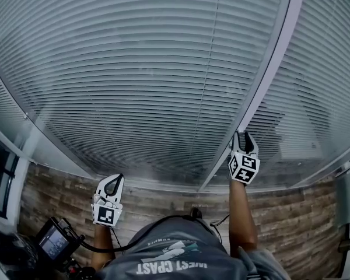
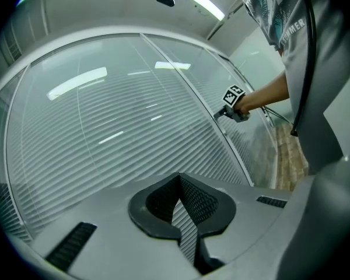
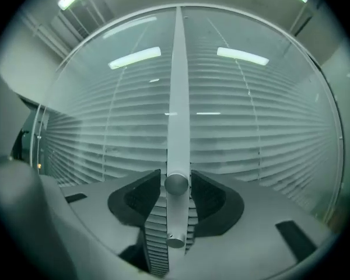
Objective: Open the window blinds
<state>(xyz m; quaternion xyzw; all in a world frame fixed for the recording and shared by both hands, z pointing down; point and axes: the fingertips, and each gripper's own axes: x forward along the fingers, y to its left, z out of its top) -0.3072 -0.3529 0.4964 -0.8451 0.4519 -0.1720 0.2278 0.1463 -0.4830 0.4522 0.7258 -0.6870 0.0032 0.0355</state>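
Note:
Grey slatted blinds point(image 1: 146, 80) hang shut behind glass panes, and a pale upright frame bar point(image 1: 262, 80) divides the panes. My right gripper point(image 1: 243, 136) is up at this bar. In the right gripper view a round metal knob point(image 3: 176, 184) on the bar sits between the jaws of the right gripper point(image 3: 176, 186). A thin gap shows beside the knob, so the gripper is open. A smaller knob point(image 3: 175, 240) sits lower on the bar. My left gripper point(image 1: 112, 182) hangs low before the left pane, away from the bar. Its tips meet in the left gripper view point(image 2: 179, 182), with nothing held.
Wood-pattern flooring point(image 1: 291, 214) runs along the foot of the glass wall. A small device with a screen point(image 1: 53, 242) and a black cable hang at the person's lower left. A dark frame point(image 1: 0, 168) stands at the far left. Ceiling lights reflect in the glass.

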